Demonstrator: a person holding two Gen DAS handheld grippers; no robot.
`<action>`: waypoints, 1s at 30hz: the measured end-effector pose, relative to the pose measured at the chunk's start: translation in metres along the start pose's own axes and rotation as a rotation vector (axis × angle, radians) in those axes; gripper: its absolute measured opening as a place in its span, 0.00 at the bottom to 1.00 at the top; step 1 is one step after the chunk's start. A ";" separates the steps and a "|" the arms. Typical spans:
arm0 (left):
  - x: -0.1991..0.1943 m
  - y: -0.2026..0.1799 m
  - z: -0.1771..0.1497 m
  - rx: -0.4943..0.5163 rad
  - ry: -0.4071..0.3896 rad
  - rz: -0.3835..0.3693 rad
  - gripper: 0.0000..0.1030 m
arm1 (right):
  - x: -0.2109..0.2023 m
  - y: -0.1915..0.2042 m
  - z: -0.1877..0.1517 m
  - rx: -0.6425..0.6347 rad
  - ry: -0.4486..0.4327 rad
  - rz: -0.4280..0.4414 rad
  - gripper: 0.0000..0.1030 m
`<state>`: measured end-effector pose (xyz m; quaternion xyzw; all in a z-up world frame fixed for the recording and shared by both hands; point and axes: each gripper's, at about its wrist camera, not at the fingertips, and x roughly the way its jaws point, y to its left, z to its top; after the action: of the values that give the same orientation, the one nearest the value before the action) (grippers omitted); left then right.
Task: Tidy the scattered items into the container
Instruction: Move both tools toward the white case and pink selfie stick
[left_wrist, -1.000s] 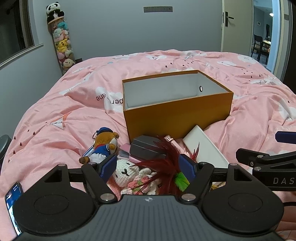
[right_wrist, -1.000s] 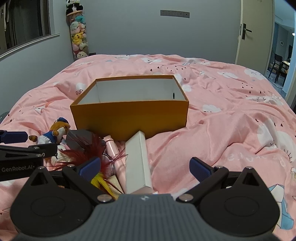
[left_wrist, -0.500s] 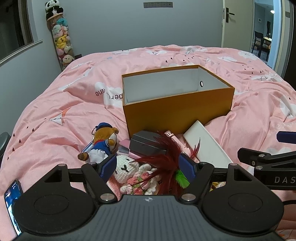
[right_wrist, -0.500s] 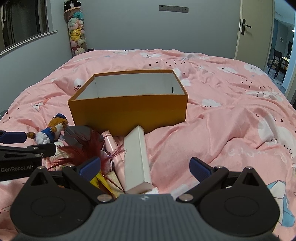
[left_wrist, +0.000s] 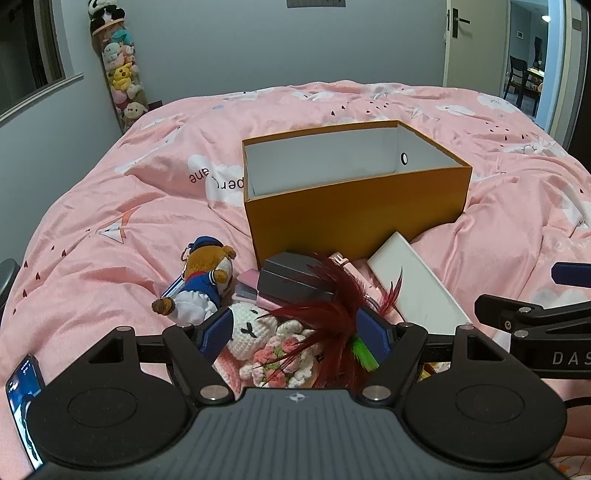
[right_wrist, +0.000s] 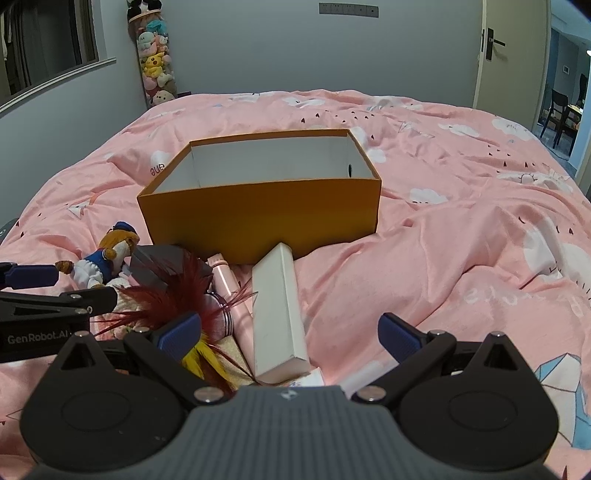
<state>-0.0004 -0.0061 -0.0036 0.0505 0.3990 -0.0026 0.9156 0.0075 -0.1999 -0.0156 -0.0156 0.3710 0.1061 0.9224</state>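
Here, an open orange box (left_wrist: 354, 210) with a white interior stands on the pink bed (right_wrist: 461, 236), nothing visible inside it. The scattered items lie in a heap just in front of it: a sailor-dressed plush bear (left_wrist: 201, 284), a dark grey case (left_wrist: 295, 278), a crocheted white bunny (left_wrist: 255, 328), a red feather toy (left_wrist: 325, 317), a pink tube (right_wrist: 225, 284) and a long white box (right_wrist: 277, 306) whose far end touches the orange box. The left gripper (left_wrist: 295, 328) hovers spread over the bunny and feathers, gripping nothing. The right gripper (right_wrist: 290, 332) is spread wide above the near end of the long white box, holding nothing.
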 end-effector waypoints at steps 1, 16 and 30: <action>0.000 0.000 0.000 -0.002 0.001 -0.001 0.84 | 0.000 0.000 0.000 0.001 0.002 0.000 0.99; 0.009 -0.003 0.009 0.003 0.016 -0.059 0.71 | 0.010 -0.011 0.003 0.032 0.035 0.057 0.56; 0.044 -0.034 0.034 0.022 0.087 -0.251 0.53 | 0.041 -0.028 0.009 0.001 0.091 0.057 0.17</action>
<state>0.0528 -0.0412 -0.0156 0.0105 0.4417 -0.1192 0.8892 0.0482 -0.2183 -0.0382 -0.0095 0.4128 0.1312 0.9013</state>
